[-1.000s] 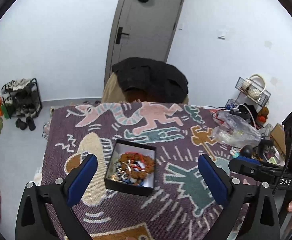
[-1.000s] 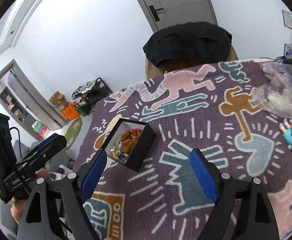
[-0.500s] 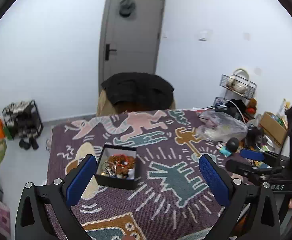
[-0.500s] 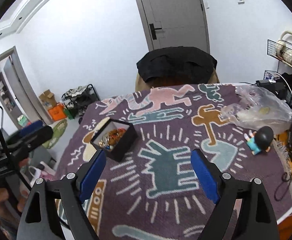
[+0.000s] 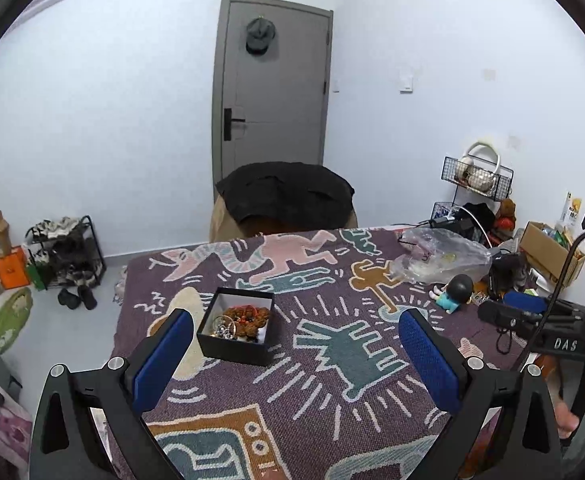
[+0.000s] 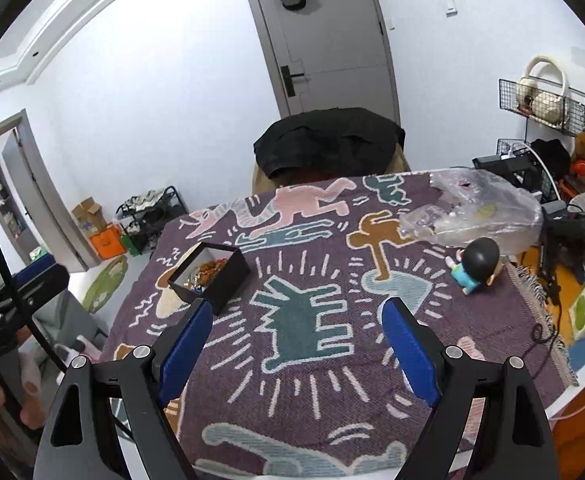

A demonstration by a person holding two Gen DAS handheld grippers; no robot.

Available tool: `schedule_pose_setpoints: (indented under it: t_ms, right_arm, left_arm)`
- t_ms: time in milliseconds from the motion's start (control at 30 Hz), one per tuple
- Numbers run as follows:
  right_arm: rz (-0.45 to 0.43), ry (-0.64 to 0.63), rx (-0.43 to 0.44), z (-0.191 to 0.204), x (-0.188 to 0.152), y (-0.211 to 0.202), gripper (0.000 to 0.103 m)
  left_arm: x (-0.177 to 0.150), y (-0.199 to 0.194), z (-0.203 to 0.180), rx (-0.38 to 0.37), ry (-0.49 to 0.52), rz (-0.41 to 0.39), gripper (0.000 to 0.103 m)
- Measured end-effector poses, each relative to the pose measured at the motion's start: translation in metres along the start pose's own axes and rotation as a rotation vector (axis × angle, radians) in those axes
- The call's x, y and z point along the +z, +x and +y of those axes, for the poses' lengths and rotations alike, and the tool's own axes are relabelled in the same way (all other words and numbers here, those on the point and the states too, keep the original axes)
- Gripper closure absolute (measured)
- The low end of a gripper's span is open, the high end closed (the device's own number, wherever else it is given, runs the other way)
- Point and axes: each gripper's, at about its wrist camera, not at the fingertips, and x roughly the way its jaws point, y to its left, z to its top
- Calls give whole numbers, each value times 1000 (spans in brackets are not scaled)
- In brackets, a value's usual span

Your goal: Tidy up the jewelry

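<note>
A: Where's the box (image 5: 236, 330) from each tool?

B: It's on the bench (image 5: 332, 408), sitting on the patterned cloth toward its left side. In the left wrist view it lies just ahead of the left tool (image 5: 294, 344), close to the inner edge of that tool's left finger (image 5: 164, 354). In the right wrist view it is up and to the left of the right tool (image 6: 298, 340), just past the tip of its left finger (image 6: 186, 344).

A: So which hand is nearer?

B: I'd judge the left. The box is nearly in line with it, whereas the right tool would have to swing across toward the left edge.

A: Tool states?

B: Both spread wide, nothing between the blue pads on either one. Neither touches the box.

A: And the contents?

B: The lid is off. Jewelry (image 5: 240, 320) is heaped inside: brownish-red beads toward the far side, something metallic and ring-like nearer. Individual pieces are too tangled to tell apart.

A: Does the box have a long axis to line up with?

B: It looks roughly square, turned a little so that one corner points toward the right tool. The approach probably depends more on reaching down into the open top than on lining up with a side.

A: Anything in the way?

B: No. A plastic bag (image 6: 480, 208) and a small figurine (image 6: 474, 266) are well apart, on the right side.
</note>
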Motion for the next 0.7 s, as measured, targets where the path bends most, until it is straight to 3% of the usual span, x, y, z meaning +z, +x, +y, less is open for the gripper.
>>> schedule_pose_setpoints:
  t_ms: [167,700]
  right_arm:
    - [-10,-23,-6,-3,-6,-9,16]
    - [-3,-35,18,6,-10,-8,16]
  left_arm:
    - [-16,-18,1,-45,-38,-6,0]
    - [-28,-26,13,15,-49,-6,0]
